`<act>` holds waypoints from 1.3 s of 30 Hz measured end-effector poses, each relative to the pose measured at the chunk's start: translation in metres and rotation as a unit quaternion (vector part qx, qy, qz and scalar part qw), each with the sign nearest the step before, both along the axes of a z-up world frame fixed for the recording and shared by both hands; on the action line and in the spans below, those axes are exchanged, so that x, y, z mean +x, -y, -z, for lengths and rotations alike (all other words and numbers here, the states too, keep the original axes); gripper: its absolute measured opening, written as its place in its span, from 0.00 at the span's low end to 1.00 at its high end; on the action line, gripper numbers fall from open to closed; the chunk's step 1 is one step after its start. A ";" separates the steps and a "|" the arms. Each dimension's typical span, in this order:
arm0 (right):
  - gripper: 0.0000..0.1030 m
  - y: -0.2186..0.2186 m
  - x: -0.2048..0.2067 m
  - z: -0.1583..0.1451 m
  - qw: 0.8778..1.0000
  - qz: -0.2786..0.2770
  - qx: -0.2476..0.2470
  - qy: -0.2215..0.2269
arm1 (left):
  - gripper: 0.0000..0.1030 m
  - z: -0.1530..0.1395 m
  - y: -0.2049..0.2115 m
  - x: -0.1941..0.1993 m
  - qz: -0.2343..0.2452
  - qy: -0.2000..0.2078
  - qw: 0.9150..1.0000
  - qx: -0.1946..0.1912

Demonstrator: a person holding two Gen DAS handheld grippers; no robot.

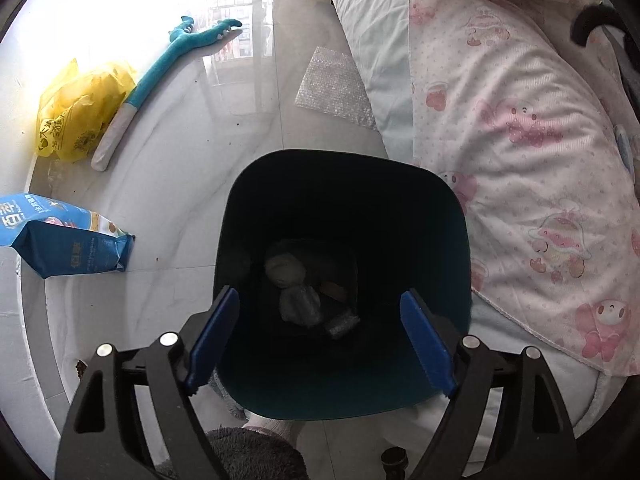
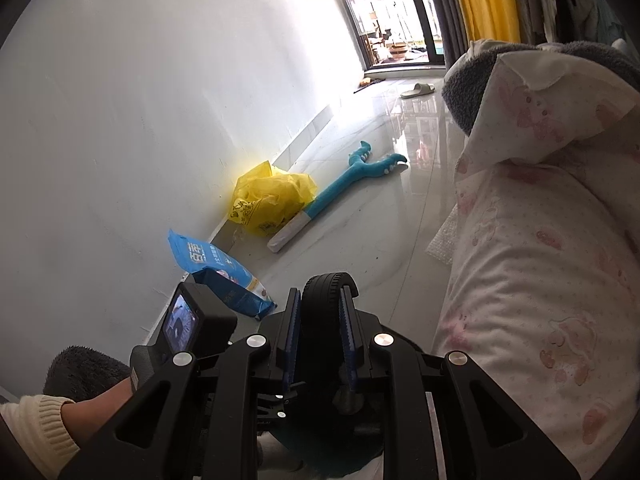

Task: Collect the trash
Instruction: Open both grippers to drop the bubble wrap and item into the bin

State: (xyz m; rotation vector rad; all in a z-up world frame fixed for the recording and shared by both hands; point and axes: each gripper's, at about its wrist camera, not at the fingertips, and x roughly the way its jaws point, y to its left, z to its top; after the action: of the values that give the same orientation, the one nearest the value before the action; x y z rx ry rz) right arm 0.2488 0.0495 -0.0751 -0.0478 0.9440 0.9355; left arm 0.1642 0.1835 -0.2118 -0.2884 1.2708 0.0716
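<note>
Blue pads of the left hand-held gripper (image 1: 320, 336) stand wide apart over the mouth of the dark bin (image 1: 448, 208), nothing between them; wads of trash (image 1: 298, 296) already lie at the bin's bottom, so a drop looks just done. Right hand-held gripper (image 2: 320, 328) is clamped tight on the bin's black ribbed handle (image 2: 326, 280), carrying it beside the bed (image 2: 540, 260). More trash waits on the floor: a sheet of bubble wrap (image 1: 332, 88) against the bed edge, a yellow plastic bag (image 1: 80, 112) and a blue packet (image 1: 68, 240) by the wall; the teal plush toy (image 1: 168, 60) is probably no trash. To do the next pick well, keep the bin level and near; reach the bubble wrap first, as it lies nearest; pinch a raised edge, since flat film slips on glossy tile.
</note>
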 end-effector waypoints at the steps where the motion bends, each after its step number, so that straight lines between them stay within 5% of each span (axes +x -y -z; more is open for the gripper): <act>1: 0.19 -0.003 0.001 0.005 1.000 -0.002 -0.004 -0.008 | 0.84 -0.003 -0.003 -0.002 -0.004 0.006 1.000 0.002; 20: 0.19 -0.059 0.001 0.082 0.992 -0.018 -0.063 -0.106 | 0.84 -0.049 -0.057 -0.033 -0.043 0.092 0.995 0.012; 30: 0.19 -0.072 0.001 0.124 0.984 -0.011 -0.089 -0.156 | 0.81 -0.093 -0.062 -0.046 -0.033 0.176 0.982 0.052; 39: 0.20 -0.084 -0.013 0.163 0.971 -0.034 -0.150 -0.181 | 0.71 -0.130 -0.058 -0.055 -0.032 0.244 0.969 0.030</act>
State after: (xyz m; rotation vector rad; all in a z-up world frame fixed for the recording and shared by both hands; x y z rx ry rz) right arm 0.2362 0.1333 -0.2383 -0.1719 1.4264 0.8713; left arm 0.1095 0.2416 -0.0814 -0.2735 0.7693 0.0883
